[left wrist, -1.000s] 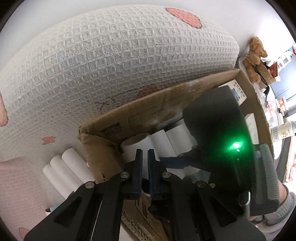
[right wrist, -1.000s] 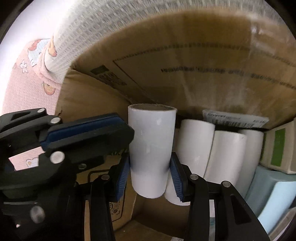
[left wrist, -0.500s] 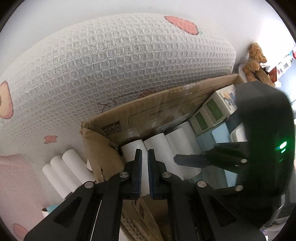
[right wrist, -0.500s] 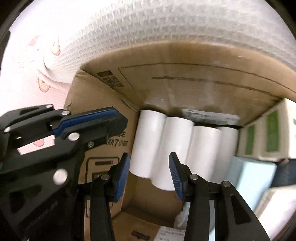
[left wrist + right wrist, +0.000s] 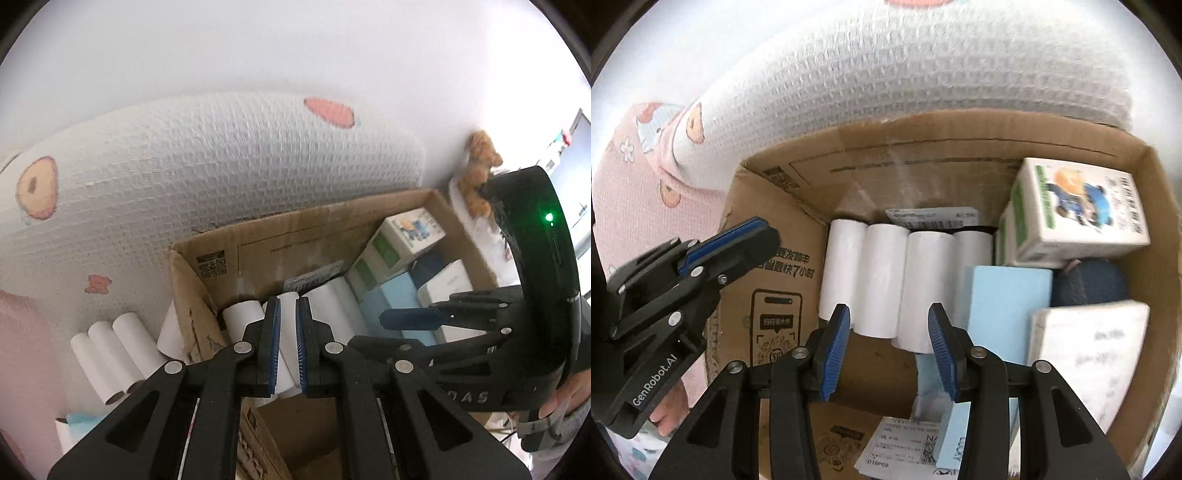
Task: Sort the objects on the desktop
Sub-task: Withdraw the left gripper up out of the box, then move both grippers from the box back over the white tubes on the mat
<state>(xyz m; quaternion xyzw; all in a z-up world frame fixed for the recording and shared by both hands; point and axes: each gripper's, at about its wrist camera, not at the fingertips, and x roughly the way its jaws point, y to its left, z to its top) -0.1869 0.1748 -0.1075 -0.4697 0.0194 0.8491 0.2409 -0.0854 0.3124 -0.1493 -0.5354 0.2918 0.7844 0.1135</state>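
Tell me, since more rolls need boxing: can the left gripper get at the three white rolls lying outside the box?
Probably yes. The three rolls lie uncovered left of the cardboard box, nothing atop them; the left gripper would need wider jaws.

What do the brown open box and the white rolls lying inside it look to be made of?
The brown open box: corrugated cardboard, matte, with creased flaps, printed labels and tape marks. The white rolls: probably paper wound on tubes, matte and smooth; hollow ends show on similar rolls outside the box.

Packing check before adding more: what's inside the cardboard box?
Cardboard box: four white rolls, green-white cartons, blue box, dark pouch, papers. Anything beneath is hidden.
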